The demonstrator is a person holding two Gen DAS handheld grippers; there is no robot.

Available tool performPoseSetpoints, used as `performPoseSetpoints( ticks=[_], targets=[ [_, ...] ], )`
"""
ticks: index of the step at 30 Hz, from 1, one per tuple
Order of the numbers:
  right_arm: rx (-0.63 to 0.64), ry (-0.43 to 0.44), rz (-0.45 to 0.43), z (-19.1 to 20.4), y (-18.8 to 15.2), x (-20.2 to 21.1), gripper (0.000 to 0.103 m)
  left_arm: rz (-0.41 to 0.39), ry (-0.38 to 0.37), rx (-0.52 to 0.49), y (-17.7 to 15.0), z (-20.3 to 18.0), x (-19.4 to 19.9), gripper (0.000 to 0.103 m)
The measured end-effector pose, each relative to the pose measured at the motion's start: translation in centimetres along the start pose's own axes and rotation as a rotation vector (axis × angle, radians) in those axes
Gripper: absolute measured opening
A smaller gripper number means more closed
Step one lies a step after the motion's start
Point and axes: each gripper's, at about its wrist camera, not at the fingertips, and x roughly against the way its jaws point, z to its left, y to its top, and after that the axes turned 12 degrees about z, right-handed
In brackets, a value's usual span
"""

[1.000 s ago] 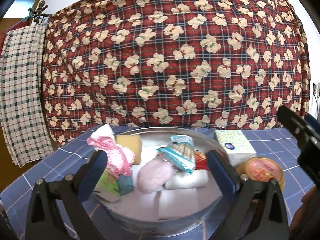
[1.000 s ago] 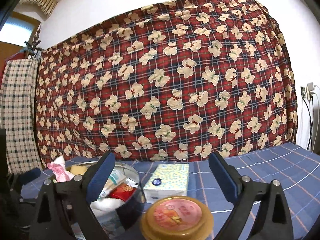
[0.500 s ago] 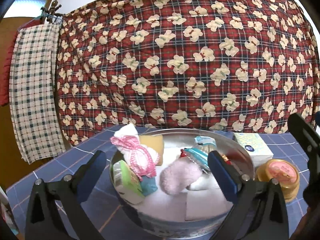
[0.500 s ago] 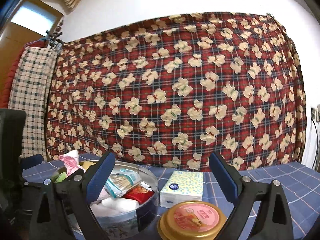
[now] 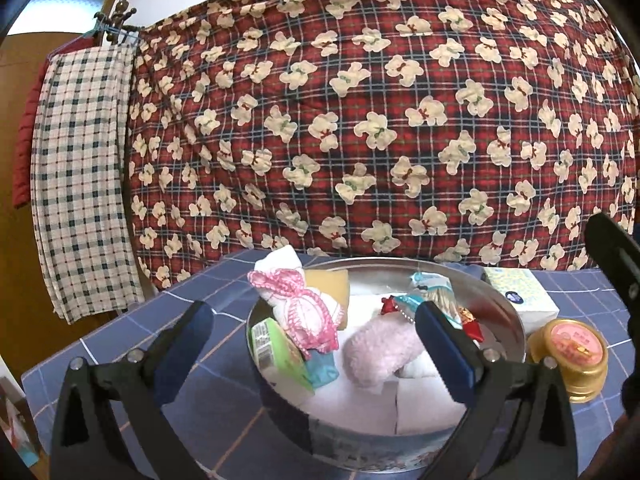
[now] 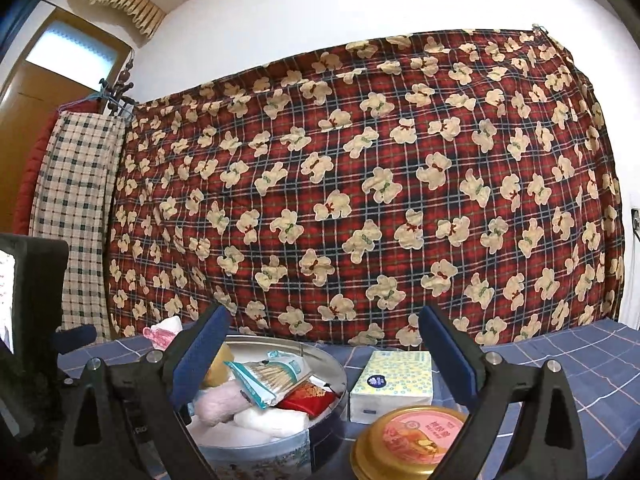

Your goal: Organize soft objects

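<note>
Round tin (soft items inside) betw. 2 spread, empty hand-held grippers.

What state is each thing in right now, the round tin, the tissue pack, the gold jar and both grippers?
Round metal tin: lidless, filled with soft items.
Fluffy pink cloth: lying inside the tin.
Patterned tissue pack: flat on the blue checked tablecloth, beside the tin.
Gold jar with pink lid: lid on.
Left gripper: jaws open, empty.
Right gripper: jaws open, empty.
</note>
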Motion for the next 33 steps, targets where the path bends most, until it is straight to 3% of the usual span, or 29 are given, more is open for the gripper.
performPoseSetpoints(
  ticks=[33],
  targets=[
    [-0.023,0.0,0.003,-0.8,-0.02,-0.02,0.1,0.015,0.03,-0.002,0.02,-0.32,0.07,0.103]
  ],
)
